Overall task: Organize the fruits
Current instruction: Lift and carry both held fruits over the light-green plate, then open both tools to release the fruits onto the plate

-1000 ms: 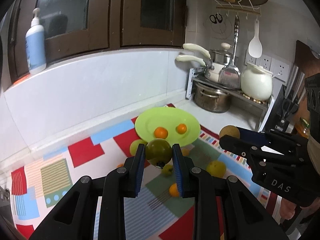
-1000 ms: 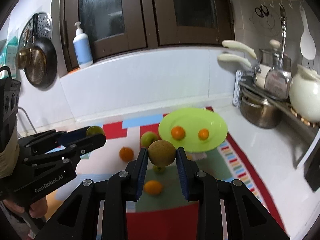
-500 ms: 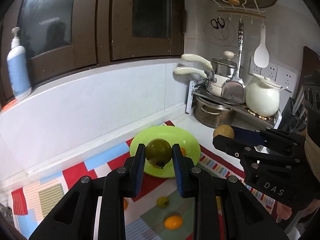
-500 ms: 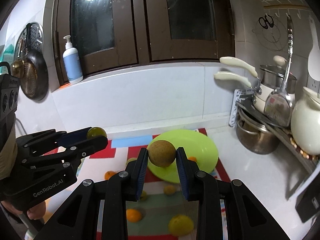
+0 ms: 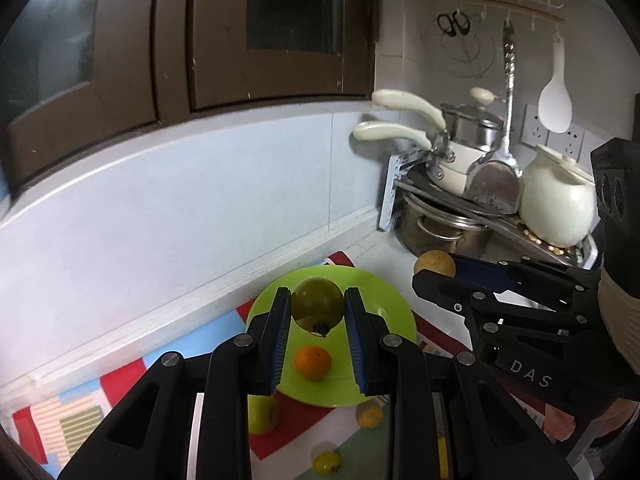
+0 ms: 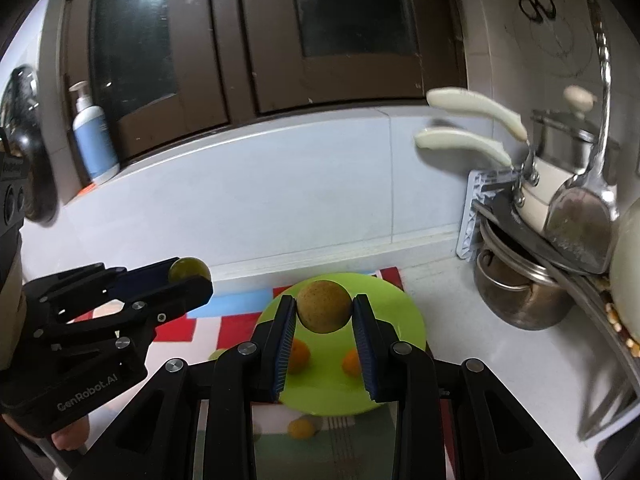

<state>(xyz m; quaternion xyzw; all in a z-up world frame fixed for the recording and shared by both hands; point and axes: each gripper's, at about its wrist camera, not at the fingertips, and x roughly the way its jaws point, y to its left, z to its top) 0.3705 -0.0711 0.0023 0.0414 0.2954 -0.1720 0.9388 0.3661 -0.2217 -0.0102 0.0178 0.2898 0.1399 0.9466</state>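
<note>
Gripping green fruit (image 5: 318,305), stem end down, left gripper (image 5: 317,334) over plate (image 5: 388,308); right gripper (image 6: 323,338) clamps brown fruit (image 6: 323,306) above same plate. Patterned mat (image 5: 124,376) on bench, pots (image 5: 464,148) at right corner.

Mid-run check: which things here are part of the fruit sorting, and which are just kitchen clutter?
Job:
left gripper holding green fruit
right gripper holding brown fruit
green plate with orange
loose fruit on mat

Clutter:
pots
white kettle
soap bottle
</note>
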